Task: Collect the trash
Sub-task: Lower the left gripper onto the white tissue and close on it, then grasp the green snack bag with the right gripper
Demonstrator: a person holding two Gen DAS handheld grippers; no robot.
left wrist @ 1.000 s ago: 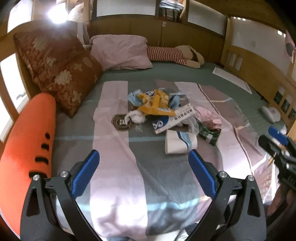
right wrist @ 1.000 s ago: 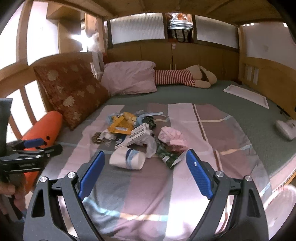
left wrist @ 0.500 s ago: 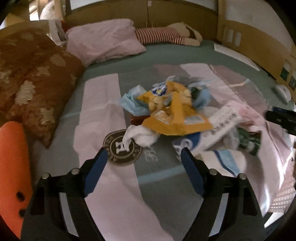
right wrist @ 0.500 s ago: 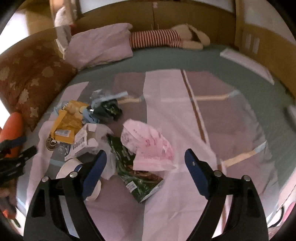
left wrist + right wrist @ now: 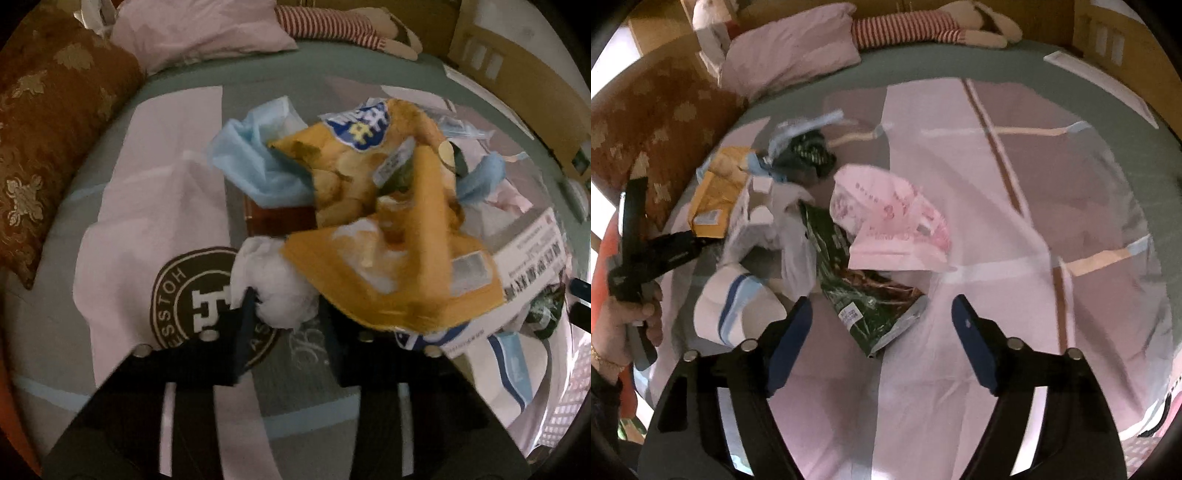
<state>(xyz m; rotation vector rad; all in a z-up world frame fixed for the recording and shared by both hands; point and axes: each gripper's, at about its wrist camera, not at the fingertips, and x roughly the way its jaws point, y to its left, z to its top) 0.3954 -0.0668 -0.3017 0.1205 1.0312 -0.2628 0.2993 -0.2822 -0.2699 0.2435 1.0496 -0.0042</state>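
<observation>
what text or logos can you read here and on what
"H", with ring letters reading about "SSTOH": round emblem on the blanket.
Yellow chip bag: blue logo, not legible.
White box: print too small.
Pink bag: red print blurred.
Green packet: label too small.

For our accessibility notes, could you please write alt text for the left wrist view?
The left claw closes around a crumpled white tissue at the near edge of a trash pile on a striped bedspread. Behind the tissue lie a yellow chip bag and a blue mask.
</observation>
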